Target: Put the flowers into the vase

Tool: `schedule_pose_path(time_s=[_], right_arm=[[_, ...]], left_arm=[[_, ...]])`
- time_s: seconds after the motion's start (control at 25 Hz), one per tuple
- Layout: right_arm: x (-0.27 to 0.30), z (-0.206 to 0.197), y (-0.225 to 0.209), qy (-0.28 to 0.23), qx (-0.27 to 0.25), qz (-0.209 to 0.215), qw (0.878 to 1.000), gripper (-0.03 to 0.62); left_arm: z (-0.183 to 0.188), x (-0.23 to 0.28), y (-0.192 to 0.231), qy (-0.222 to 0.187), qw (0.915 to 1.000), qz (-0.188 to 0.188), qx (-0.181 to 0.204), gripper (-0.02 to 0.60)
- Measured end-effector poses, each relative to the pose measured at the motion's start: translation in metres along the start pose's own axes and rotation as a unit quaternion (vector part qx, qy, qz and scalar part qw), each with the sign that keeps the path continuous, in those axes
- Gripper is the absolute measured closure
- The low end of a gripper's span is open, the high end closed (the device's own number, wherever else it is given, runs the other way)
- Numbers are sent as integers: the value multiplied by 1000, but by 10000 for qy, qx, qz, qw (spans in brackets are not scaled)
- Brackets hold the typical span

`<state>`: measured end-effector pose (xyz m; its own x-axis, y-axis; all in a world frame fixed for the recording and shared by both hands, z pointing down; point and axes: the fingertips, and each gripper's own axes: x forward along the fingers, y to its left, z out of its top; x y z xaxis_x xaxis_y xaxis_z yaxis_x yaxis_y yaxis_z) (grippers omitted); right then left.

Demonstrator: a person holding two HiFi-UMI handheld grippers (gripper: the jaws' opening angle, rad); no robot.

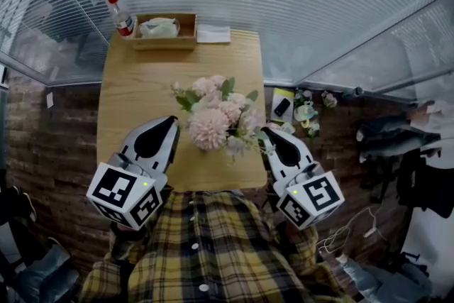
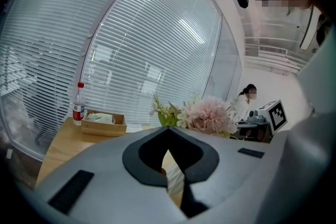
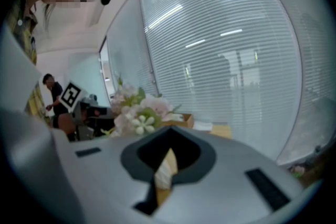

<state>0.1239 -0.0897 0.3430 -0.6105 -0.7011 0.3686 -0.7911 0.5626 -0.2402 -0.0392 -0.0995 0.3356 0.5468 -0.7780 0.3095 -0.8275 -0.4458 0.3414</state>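
The left gripper (image 1: 170, 121) rests over the near edge of the table (image 1: 135, 85). Its jaws are pressed together and carry nothing. Through the thin slit between them something pale shows, but I cannot tell if it is the vase. The flowers (image 1: 213, 120), a pink and white bunch, stand upright just ahead of these jaws and to their right. The blossoms hide whatever holds the stems. The right gripper (image 1: 264, 130) also has its jaws closed and empty, and the bunch is just ahead of them, to their left. No loose stem lies near either pair of jaws. I judge that the flowers are already placed and the task is at its end. The next move probably calls only for drawing both grippers back without brushing the blossoms.
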Motion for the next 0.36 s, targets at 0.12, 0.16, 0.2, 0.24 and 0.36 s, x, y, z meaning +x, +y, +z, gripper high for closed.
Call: schedule_pose_path(time_s=[0.12,0.16,0.2,0.24,0.36], right_arm=[[1,0,0,-17,1,17,10000,582],[1,0,0,-20,2,19,10000,582],[2,-1,0,-23,4,20,10000,582],[2,-1,-1,-25,7,20,10000,581],[3,-1,-2,-30,13,17,10000,582]], left_arm=[[-1,1,0,-4,10000,-4,1,572],[-2,1,0,-3,10000,-1,-2,572],[-2,2,1,1,10000,6,-7,572],[-2,2,1,6,10000,15,-13,572],[-2,4,2,18,10000,31,-28,572]])
